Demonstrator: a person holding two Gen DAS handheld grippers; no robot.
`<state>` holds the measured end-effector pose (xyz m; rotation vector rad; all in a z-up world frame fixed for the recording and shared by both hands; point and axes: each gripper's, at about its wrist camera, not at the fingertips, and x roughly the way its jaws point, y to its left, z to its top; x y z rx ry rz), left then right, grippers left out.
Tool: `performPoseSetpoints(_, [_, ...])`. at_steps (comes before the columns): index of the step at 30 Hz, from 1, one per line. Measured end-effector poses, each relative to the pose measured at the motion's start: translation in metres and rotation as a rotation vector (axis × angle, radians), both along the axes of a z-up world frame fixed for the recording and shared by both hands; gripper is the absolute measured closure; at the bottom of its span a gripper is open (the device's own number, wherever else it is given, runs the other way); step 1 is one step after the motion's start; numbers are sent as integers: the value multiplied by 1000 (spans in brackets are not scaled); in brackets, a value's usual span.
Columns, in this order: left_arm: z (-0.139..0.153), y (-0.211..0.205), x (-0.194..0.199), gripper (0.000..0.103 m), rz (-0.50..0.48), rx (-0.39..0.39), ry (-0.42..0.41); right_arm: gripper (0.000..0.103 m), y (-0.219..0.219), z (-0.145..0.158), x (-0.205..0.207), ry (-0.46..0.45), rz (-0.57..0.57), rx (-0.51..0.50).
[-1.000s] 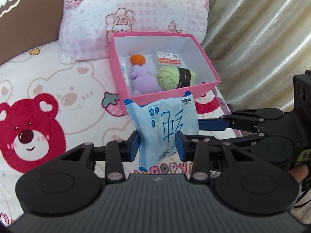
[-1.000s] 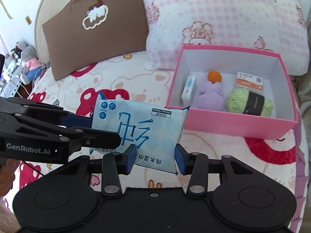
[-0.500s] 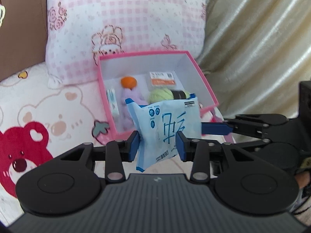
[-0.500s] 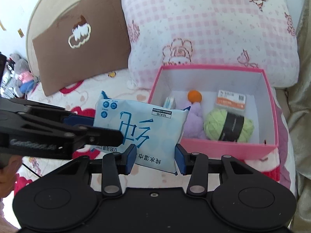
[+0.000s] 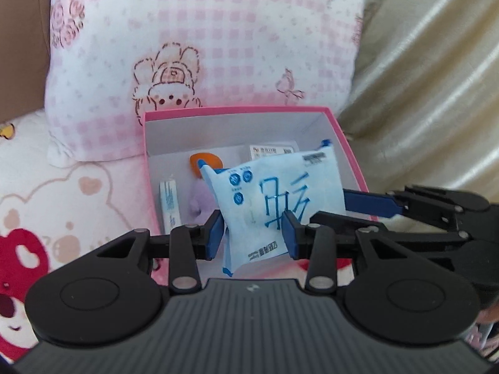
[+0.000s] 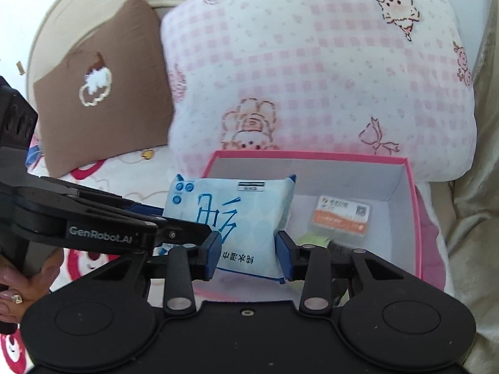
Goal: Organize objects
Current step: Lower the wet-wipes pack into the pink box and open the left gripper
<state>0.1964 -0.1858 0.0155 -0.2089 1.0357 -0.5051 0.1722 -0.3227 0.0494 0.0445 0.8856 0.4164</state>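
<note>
A light blue wipes pack [image 5: 274, 193] [image 6: 237, 215] hangs over the near part of an open pink box [image 5: 237, 110] [image 6: 414, 218]. My left gripper [image 5: 252, 233] is shut on the pack's lower part. My right gripper [image 6: 248, 255] is closing, with the pack between its pads and both pads pressing its sides. In the box lie an orange ball [image 5: 202, 160], a purple plush [image 5: 199, 199], a small blue-and-white carton [image 5: 170, 199] and an orange-labelled packet [image 6: 341, 218]. The pack hides most of a green yarn ball [image 6: 312, 237].
A pink checked pillow [image 6: 312, 78] leans right behind the box, with a brown cushion [image 6: 103, 93] to its left. A beige curtain [image 5: 430, 78] hangs on the right. The bear-print sheet [image 5: 62, 193] spreads to the left. A person's hand [image 6: 18, 283] holds the left gripper.
Both grippers have carried the pack forward, from in front of the box to over its near part. The box and pillow look closer. The right gripper's jaws have narrowed slightly.
</note>
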Motion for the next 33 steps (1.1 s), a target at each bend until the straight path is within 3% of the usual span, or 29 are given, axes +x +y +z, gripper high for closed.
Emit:
performPoseSetpoints(5, [-26,-6,32,64,46,-46,39,59,-3,-19,28,18,-6,-36])
performPoseSetpoints(13, [-51,-15,65,65,42,63,4,67,-2,-59,74,64,-8,-25])
performPoseSetpoints(19, [-66,-21,90,66,81,43,65,68,3,-75,104,69,7,-103])
performPoseSetpoints(33, [-96,-45,107,64,108,56,68,68,-9,-97,120,108,-62,-122])
